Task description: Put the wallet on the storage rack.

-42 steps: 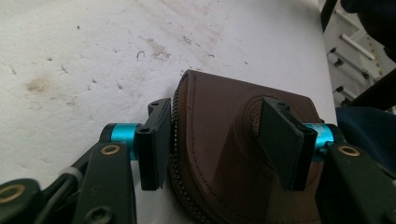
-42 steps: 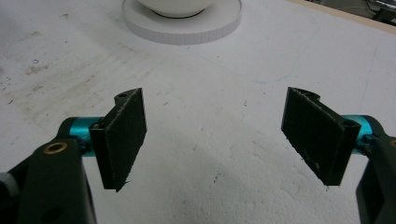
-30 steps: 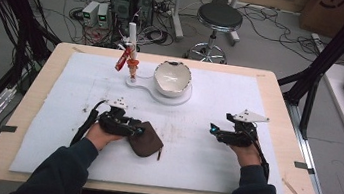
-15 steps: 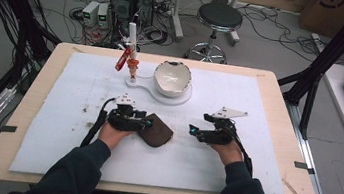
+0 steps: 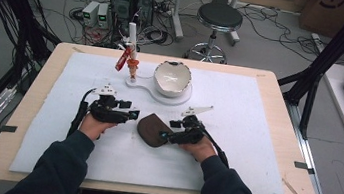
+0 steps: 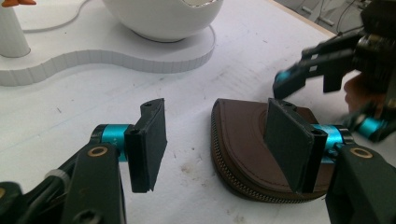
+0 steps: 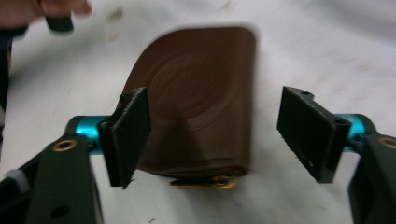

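- Since half a second ago, my right gripper has slid in to the pouch mid-mat, jaws wide around it, not clamped.
- Left gripper has let go of the pouch; it's just beside it now, jaws wide, empty.
- Looks like a handover, right side grabs next I'd guess.

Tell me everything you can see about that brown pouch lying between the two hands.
The small brown leather-looking pouch lies flat on the white table cover, in front of the white bowl. One end is rounded, the other squarer, and a brass-coloured zip runs along its edge, apparently zipped shut. Faint ring marks show on its top face. The left gripper and right gripper sit open on either side, neither clamping it.
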Tool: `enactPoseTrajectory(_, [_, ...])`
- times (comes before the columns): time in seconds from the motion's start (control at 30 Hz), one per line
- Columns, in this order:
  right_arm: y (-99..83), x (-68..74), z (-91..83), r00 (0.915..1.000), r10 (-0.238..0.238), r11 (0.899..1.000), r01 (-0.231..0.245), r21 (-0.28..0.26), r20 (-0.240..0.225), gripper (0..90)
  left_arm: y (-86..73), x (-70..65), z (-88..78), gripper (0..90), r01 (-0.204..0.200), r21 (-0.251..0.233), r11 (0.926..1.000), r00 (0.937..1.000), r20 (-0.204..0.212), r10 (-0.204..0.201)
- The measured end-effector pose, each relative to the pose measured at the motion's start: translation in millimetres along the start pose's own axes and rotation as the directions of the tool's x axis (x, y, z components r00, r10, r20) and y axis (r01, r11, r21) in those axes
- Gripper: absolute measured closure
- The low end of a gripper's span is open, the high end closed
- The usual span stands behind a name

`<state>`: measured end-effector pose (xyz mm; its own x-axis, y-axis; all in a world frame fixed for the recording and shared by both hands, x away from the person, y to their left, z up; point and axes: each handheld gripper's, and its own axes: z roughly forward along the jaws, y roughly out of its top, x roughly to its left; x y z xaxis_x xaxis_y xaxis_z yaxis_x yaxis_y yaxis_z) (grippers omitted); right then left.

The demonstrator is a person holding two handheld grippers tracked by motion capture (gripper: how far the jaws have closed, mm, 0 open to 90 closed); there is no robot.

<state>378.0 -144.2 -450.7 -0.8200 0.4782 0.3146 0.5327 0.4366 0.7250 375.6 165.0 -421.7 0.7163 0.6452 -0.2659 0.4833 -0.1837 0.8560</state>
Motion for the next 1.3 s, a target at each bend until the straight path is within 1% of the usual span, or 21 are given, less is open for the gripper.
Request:
enactPoseTrajectory(0.07, [1.0, -1.6, 2.7, 0.9993, 0.012, 1.0, -0.011, 0.02, -0.035, 32.7, -0.8, 0.1, 1.2, 39.1, -0.008, 0.012, 0.9999, 1.0, 0.003, 0.008])
enactPoseTrajectory(0.13, [0.5, -2.3, 2.2, 0.9991, 0.018, 1.0, -0.017, 0.026, -0.039, 36.0, -2.1, 0.6, 2.9, 39.1, 0.001, 0.021, 0.9998, 0.9999, 0.012, -0.001])
enactPoseTrajectory(0.27, [1.7, 2.1, 0.2, 0.9983, -0.056, 0.998, 0.057, 0.03, -0.014, 40.3, -4.6, 2.0, 6.4, 39.5, 0.021, 0.046, 0.9987, 0.9986, 0.048, -0.024])
enactPoseTrajectory(0.33, [2.6, 5.7, -2.1, 0.9937, -0.112, 0.993, 0.112, 0.028, 0.005, 42.5, -5.8, 2.3, 8.3, 39.1, 0.036, 0.057, 0.9978, 0.9966, 0.072, -0.04])
enactPoseTrajectory(0.37, [2.9, 7.6, -3.5, 0.9898, -0.142, 0.99, 0.141, 0.028, 0.017, 43.4, -6.3, 2.4, 9.1, 39.1, 0.042, 0.062, 0.9972, 0.9953, 0.084, -0.047])
enactPoseTrajectory(0.43, [4.6, 14.0, -7.3, 0.9742, -0.221, 0.975, 0.219, 0.037, 0.047, 45.0, -7.4, 1.7, 11.0, 38.9, 0.056, 0.06, 0.9966, 0.9917, 0.112, -0.063])
enactPoseTrajectory(0.5, [5.8, 20.6, -10.7, 0.9516, -0.298, 0.954, 0.296, 0.043, 0.074, 47.2, -8.6, 0.3, 13.4, 38.5, 0.071, 0.059, 0.9957, 0.9856, 0.149, -0.079])
enactPoseTrajectory(0.57, [6.3, 23.6, -12.6, 0.9313, -0.353, 0.936, 0.35, 0.043, 0.092, 48.2, -9.2, -1.6, 15.7, 39.4, 0.056, 0.065, 0.9963, 0.9815, 0.18, -0.067])
enactPoseTrajectory(0.63, [6.5, 24.5, -12.8, 0.9268, -0.363, 0.932, 0.361, 0.041, 0.095, 48.7, -9.9, -3.6, 17.4, 44.3, 0.036, 0.073, 0.9967, 0.9758, 0.213, -0.05])
enactPoseTrajectory(0.67, [6.5, 24.3, -13.2, 0.9291, -0.358, 0.934, 0.356, 0.041, 0.091, 48.7, -10.0, -4.0, 17.4, 49.5, 0.031, 0.072, 0.997, 0.9735, 0.224, -0.046])
enactPoseTrajectory(0.7, [6.4, 23.7, -13.3, 0.9307, -0.355, 0.935, 0.353, 0.04, 0.089, 48.7, -9.7, -4.4, 17.1, 52.1, 0.021, 0.072, 0.9972, 0.9742, 0.223, -0.037])
enactPoseTrajectory(0.83, [6.3, 20.7, -13.9, 0.9437, -0.323, 0.946, 0.322, 0.026, 0.071, 47.2, -9.4, -2.9, 15.6, 57.6, 0.009, 0.061, 0.9981, 0.9725, 0.232, -0.023])
enactPoseTrajectory(0.93, [5.8, 12.3, -11.1, 0.9672, -0.252, 0.968, 0.252, 0.019, 0.028, 39.2, -8.9, -3.5, 14.8, 60.3, -0.005, 0.045, 0.999, 0.9703, 0.242, -0.006])
enactPoseTrajectory(0.97, [5.6, 7.6, -9.9, 0.9761, -0.217, 0.976, 0.217, 0.012, 0.012, 32.6, -8.5, -4.0, 14.4, 60.7, -0.014, 0.035, 0.9993, 0.9693, 0.246, 0.005])
enactPoseTrajectory(1.0, [4.9, 1.6, -7.9, 0.986, -0.166, 0.986, 0.166, 0.009, -0.01, 30.6, -8.3, -4.4, 14.1, 61.2, -0.019, 0.03, 0.9994, 0.9683, 0.25, 0.011])
enactPoseTrajectory(1.03, [4.1, -3.7, -6.3, 0.9896, -0.136, 0.991, 0.136, 0.005, -0.049, 30.3, -8.2, -4.9, 14.1, 61.5, -0.018, 0.026, 0.9995, 0.9684, 0.249, 0.011])
enactPoseTrajectory(1.13, [3.4, -12.8, -2.3, 0.9889, -0.078, 0.997, 0.079, 0.002, -0.127, 31.4, -8.2, -5.2, 14.3, 61.7, -0.022, 0.015, 0.9996, 0.9666, 0.256, 0.018])
enactPoseTrajectory(1.2, [4.5, -16.1, -1.9, 0.9802, -0.071, 0.997, 0.074, 0.011, -0.185, 41.8, -8.1, -6.1, 15.0, 61.7, -0.023, 0.008, 0.9997, 0.9674, 0.252, 0.02])
enactPoseTrajectory(1.23, [4.9, -16.3, -1.7, 0.9763, -0.081, 0.996, 0.084, 0.005, -0.201, 43.7, -7.9, -6.0, 15.0, 61.6, -0.024, 0.006, 0.9997, 0.9669, 0.254, 0.022])
enactPoseTrajectory(1.27, [5.3, -16.0, -2.2, 0.977, -0.077, 0.997, 0.081, 0.011, -0.199, 45.2, -7.7, -6.2, 14.7, 61.3, -0.03, 0.003, 0.9995, 0.968, 0.249, 0.028])
enactPoseTrajectory(1.3, [5.8, -15.6, -2.7, 0.9768, -0.08, 0.996, 0.084, 0.011, -0.199, 46.9, -7.2, -6.7, 13.9, 60.1, -0.041, -0.005, 0.9991, 0.9714, 0.234, 0.041])
